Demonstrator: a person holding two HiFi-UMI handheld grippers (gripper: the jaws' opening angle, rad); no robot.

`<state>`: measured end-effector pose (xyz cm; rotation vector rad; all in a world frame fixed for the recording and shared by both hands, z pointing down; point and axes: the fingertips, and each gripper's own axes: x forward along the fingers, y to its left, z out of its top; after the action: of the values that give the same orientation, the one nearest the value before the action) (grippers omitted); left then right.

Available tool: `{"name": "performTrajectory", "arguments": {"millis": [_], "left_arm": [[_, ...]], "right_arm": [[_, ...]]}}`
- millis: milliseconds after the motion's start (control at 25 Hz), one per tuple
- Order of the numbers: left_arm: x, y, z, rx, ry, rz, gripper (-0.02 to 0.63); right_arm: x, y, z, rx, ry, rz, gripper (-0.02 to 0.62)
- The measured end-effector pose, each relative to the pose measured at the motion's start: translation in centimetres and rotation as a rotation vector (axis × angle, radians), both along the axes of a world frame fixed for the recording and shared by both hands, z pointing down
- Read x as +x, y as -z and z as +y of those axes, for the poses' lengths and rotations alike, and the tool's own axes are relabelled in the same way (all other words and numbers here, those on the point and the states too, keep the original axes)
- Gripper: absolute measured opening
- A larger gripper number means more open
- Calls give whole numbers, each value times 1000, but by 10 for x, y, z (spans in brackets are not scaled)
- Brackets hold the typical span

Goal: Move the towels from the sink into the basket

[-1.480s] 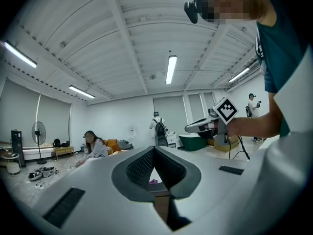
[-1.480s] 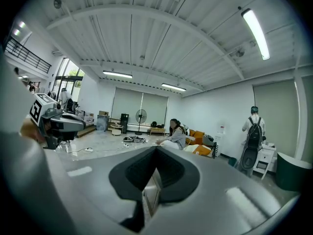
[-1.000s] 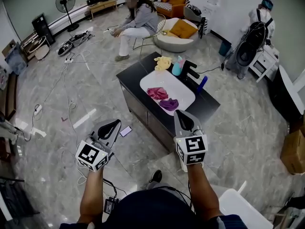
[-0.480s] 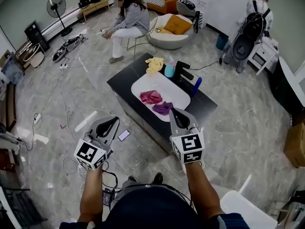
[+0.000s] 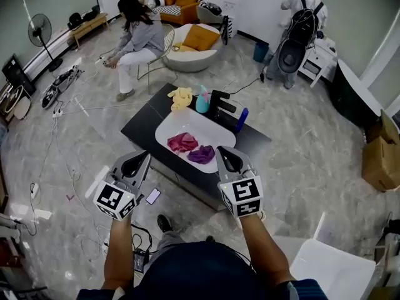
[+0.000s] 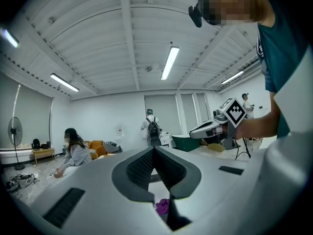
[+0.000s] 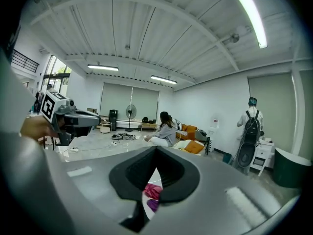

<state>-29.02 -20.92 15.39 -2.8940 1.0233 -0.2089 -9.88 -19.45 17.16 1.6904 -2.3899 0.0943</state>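
Note:
A white sink (image 5: 187,125) is set in a black counter (image 5: 140,127) ahead of me. In it lie a pink towel (image 5: 182,142) and a purple towel (image 5: 202,154). Both grippers are held up in front of the counter's near edge, short of the sink. My left gripper (image 5: 139,164) is shut and empty. So is my right gripper (image 5: 226,157), just before the purple towel. Under the closed jaws, the left gripper view (image 6: 154,151) shows the purple towel (image 6: 163,206). The right gripper view (image 7: 156,151) shows the pink towel (image 7: 153,190) the same way.
A yellow cloth (image 5: 181,97), a teal bottle (image 5: 202,100), a black faucet (image 5: 224,105) and a blue bottle (image 5: 241,119) stand behind the sink. A seated person (image 5: 134,39) and a standing person (image 5: 300,24) are beyond. Cables (image 5: 62,161) cross the floor; a white object (image 5: 331,270) sits near right.
The counter and sink have drawn closer and shifted left in the head view as I stepped toward them. Both grippers stay shut and held out in front.

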Motion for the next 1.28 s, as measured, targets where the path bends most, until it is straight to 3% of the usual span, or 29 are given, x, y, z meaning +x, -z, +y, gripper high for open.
{"name": "performTrajectory", "arguments": {"millis": [440, 760, 1000, 1280], "left_arm": [[-65, 14, -110, 11, -136, 19, 6], [-109, 21, -167, 23, -189, 39, 6], [-114, 16, -207, 17, -198, 47, 6], [-92, -7, -271, -18, -205, -7, 6]], "right_arm": [[-69, 15, -88, 12, -127, 18, 9], [-111, 23, -135, 16, -181, 30, 9], [-119, 12, -168, -10, -186, 35, 9], [-106, -18, -226, -44, -185, 8, 9]]}}
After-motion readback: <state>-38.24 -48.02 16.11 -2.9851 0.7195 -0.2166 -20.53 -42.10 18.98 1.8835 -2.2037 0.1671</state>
